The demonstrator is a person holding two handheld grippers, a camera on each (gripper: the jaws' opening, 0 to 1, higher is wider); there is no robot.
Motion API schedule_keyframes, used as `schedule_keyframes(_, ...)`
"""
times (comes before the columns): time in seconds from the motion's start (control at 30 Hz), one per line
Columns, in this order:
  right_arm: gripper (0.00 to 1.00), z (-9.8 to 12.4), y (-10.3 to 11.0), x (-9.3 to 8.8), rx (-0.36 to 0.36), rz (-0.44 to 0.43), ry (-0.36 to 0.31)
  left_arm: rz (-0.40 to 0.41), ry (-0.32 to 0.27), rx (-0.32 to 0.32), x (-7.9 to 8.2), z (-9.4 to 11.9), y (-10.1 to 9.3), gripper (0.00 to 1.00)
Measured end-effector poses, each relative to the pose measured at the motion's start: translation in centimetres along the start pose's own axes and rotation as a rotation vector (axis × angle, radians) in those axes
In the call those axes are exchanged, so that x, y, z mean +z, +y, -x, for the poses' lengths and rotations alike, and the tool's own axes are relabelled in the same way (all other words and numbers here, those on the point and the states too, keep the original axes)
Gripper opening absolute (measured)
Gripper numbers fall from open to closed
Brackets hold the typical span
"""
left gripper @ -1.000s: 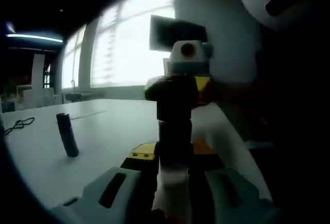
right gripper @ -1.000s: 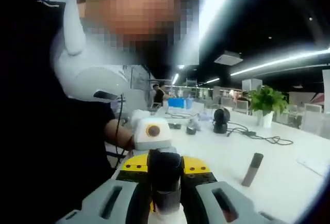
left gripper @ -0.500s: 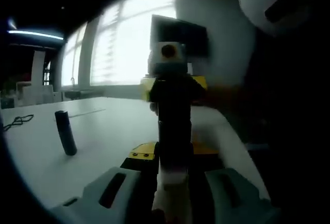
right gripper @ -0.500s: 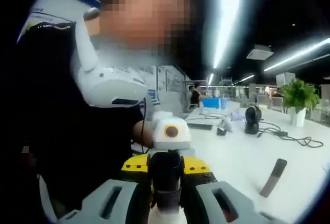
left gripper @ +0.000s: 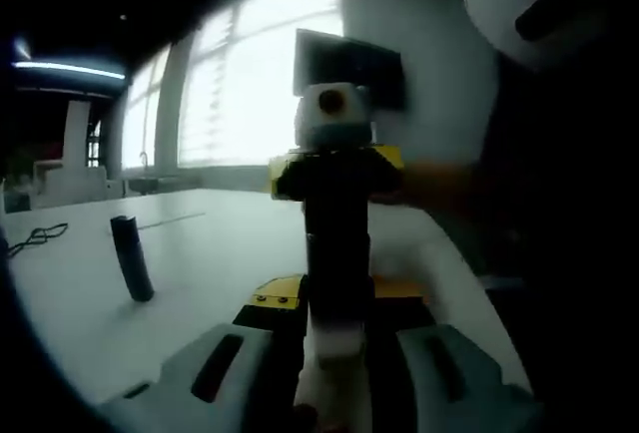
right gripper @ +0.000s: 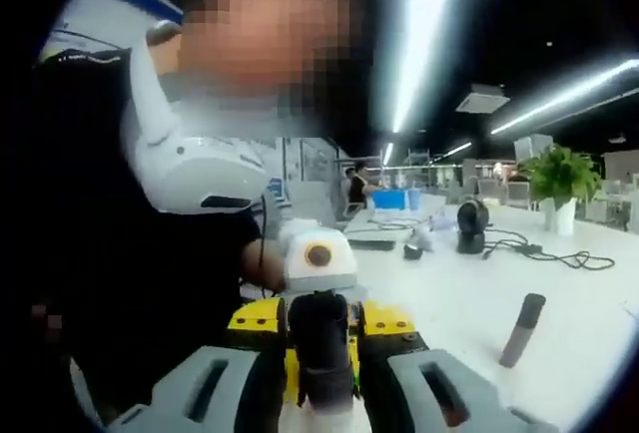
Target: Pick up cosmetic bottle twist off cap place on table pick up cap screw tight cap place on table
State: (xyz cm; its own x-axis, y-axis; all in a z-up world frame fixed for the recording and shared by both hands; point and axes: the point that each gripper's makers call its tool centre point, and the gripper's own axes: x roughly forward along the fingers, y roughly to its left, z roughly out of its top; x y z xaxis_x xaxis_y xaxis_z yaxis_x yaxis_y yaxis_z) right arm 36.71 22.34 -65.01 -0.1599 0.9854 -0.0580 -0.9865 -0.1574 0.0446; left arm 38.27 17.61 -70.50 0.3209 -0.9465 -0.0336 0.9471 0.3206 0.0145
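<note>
Clearly the work is mid-way: the bottle (left gripper: 336, 293) is off the desk (left gripper: 200, 253) and held in the air between both claws, so pick-up is done, and I judge a twisting step is in hand. Whether the cap (left gripper: 337, 199) is coming off or going back on, I cannot tell. Setting the bottle down on the desk is left.

The left claw (left gripper: 334, 393) is closed on the bottle's pale lower end, its jaws rising on either side. The right claw (right gripper: 324, 398) grips the dark cap end, and it faces the left claw from the far end of the bottle.

The bottle is slim, dark above and whitish at the base, with a black cap wider than its neck. A separate dark tube (left gripper: 131, 258) stands tilted on the desk, well apart from the bottle.
</note>
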Motion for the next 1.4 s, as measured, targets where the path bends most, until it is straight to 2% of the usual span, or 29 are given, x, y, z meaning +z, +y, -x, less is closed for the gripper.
schedule_keyframes(0.07,0.37,0.1,0.1,0.1,-0.021,-0.017,-0.004,0.002,0.0,0.003,0.0,0.0,0.0,0.12)
schedule_keyframes(0.13,0.37,0.2,-0.5,0.7,-0.09,0.003,-0.022,-0.002,-0.001,0.002,0.0,0.0,-0.1,0.12)
schedule_keyframes(0.2,0.37,0.3,-1.1,1.1,-0.166,-0.011,-0.042,-0.004,-0.002,0.009,0.0,0.0,0.0,0.12)
schedule_keyframes(0.27,0.36,0.5,-2.1,1.6,-0.214,-0.008,-0.075,-0.007,-0.003,0.017,0.1,0.0,0.2,0.12)
schedule_keyframes(0.3,0.34,1.1,-2.1,1.6,-0.225,-0.001,-0.077,-0.007,-0.002,0.022,0.1,0.0,0.3,0.12)
schedule_keyframes(0.33,0.33,2.8,-2.0,1.6,-0.254,0.003,-0.085,-0.008,-0.002,0.024,0.1,0.1,0.4,0.12)
schedule_keyframes(0.37,0.33,3.0,-2.5,1.7,-0.28,0.012,-0.089,-0.01,-0.002,0.026,0.1,0.1,0.4,0.12)
schedule_keyframes(0.4,0.33,3.0,-1.5,1.8,-0.311,0.023,-0.097,-0.011,-0.002,0.03,0.1,0.1,0.5,0.12)
schedule_keyframes(0.5,0.35,3.0,-1.8,2.2,-0.444,0.018,-0.129,-0.022,-0.003,0.057,0.1,0.0,0.5,0.12)
schedule_keyframes(0.57,0.42,2.8,-2.6,2.6,-0.568,-0.023,-0.18,-0.024,-0.002,0.075,0.1,-0.1,0.7,0.12)
schedule_keyframes(0.6,0.44,2.7,-2.8,3.0,-0.611,-0.026,-0.212,-0.028,-0.001,0.083,0.0,-0.1,0.8,0.12)
schedule_keyframes(0.67,0.45,2.8,-2.9,2.9,-0.682,-0.027,-0.223,-0.028,-0.001,0.09,0.0,-0.1,0.9,0.12)
schedule_keyframes(0.73,0.41,3.1,-2.9,2.4,-0.75,-0.016,-0.198,-0.034,0.0,0.099,0.0,-0.2,1.0,0.12)
schedule_keyframes(0.77,0.31,3.1,-2.8,2.3,-0.78,-0.081,-0.229,-0.037,0.001,0.1,0.0,-0.2,1.0,0.12)
schedule_keyframes(0.8,0.2,2.8,-2.5,2.2,-0.776,-0.125,-0.239,-0.039,0.002,0.1,0.0,-0.2,0.9,0.12)
schedule_keyframes(0.83,0.15,2.8,-2.3,1.9,-0.781,-0.139,-0.225,-0.04,0.003,0.097,-0.1,-0.2,0.9,0.12)
schedule_keyframes(0.9,0.17,3.8,-2.9,2.7,-0.877,-0.058,-0.255,-0.045,0.006,0.099,-0.1,-0.2,0.9,0.13)
schedule_keyframes(1.0,0.25,3.7,-2.7,2.0,-0.945,-0.035,-0.2,-0.044,0.006,0.098,-0.2,-0.2,1.0,0.13)
schedule_keyframes(1.1,0.29,4.1,-3.0,1.5,-1.071,0.015,-0.127,-0.05,0.007,0.1,-0.2,-0.2,1.0,0.13)
schedule_keyframes(1.17,0.31,4.3,-3.2,1.7,-1.165,0.031,-0.121,-0.049,0.008,0.104,-0.2,-0.2,1.1,0.13)
schedule_keyframes(1.2,0.33,4.1,-3.2,1.7,-1.19,0.038,-0.113,-0.048,0.008,0.104,-0.2,-0.2,1.1,0.13)
schedule_keyframes(1.23,0.37,4.4,-3.3,1.0,-1.241,0.043,-0.063,-0.049,0.008,0.104,-0.2,-0.2,1.1,0.13)
schedule_keyframes(1.27,0.39,4.4,-3.3,1.0,-1.252,0.048,-0.063,-0.05,0.008,0.105,-0.2,-0.2,1.1,0.13)
schedule_keyframes(1.3,0.39,3.9,-3.3,1.4,-1.264,0.038,-0.107,-0.052,0.008,0.106,-0.2,-0.1,1.1,0.13)
schedule_keyframes(1.4,0.29,4.0,-3.1,1.0,-1.321,0.015,-0.092,-0.054,0.009,0.108,-0.3,-0.1,1.1,0.13)
